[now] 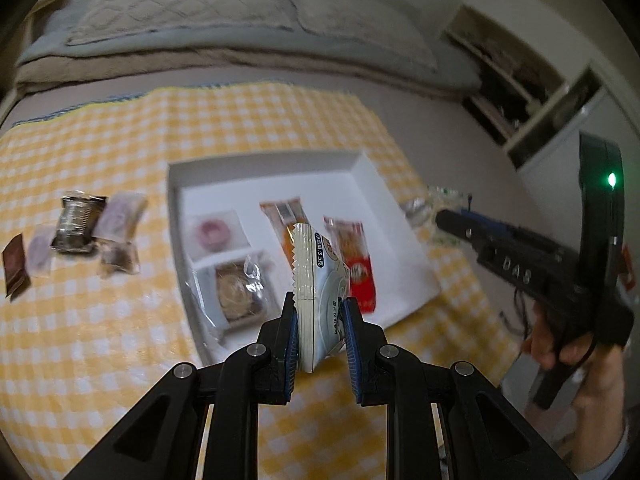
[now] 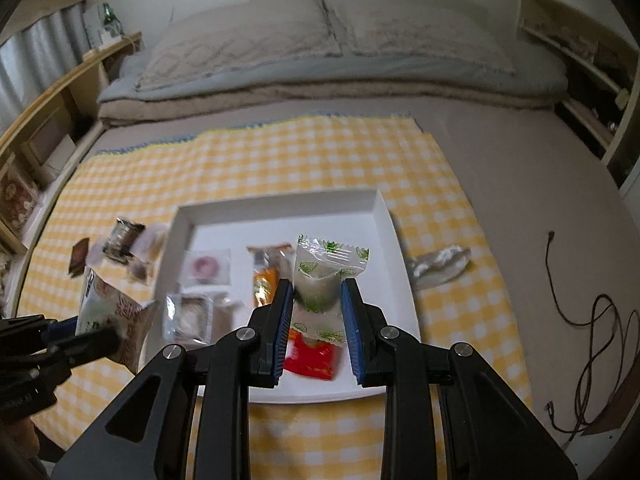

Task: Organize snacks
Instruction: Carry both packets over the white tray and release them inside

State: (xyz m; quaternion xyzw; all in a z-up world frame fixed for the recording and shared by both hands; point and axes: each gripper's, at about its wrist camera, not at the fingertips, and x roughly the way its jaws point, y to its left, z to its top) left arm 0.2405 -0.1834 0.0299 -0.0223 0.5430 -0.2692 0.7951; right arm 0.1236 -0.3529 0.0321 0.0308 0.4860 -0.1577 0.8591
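Note:
My left gripper [image 1: 318, 308] is shut on a white snack packet [image 1: 316, 280] and holds it above the near edge of the white tray [image 1: 376, 184]. My right gripper [image 2: 316, 294] is shut on a clear packet with green leaf prints [image 2: 324, 276], held above the tray [image 2: 384, 216]. In the tray lie a pink round sweet [image 1: 212, 232], a round cookie pack [image 1: 236, 288], an orange packet [image 1: 286, 224] and a red packet [image 1: 358, 264]. The left gripper with its packet shows in the right wrist view [image 2: 100, 320].
Several loose snacks [image 1: 80, 232] lie on the yellow checked cloth [image 1: 100, 340] left of the tray. A clear wrapper [image 2: 440, 264] lies right of the tray. Pillows and bedding [image 2: 320, 48] lie behind. A black cable [image 2: 592, 320] runs at the right. Shelves [image 1: 520, 92] stand at the side.

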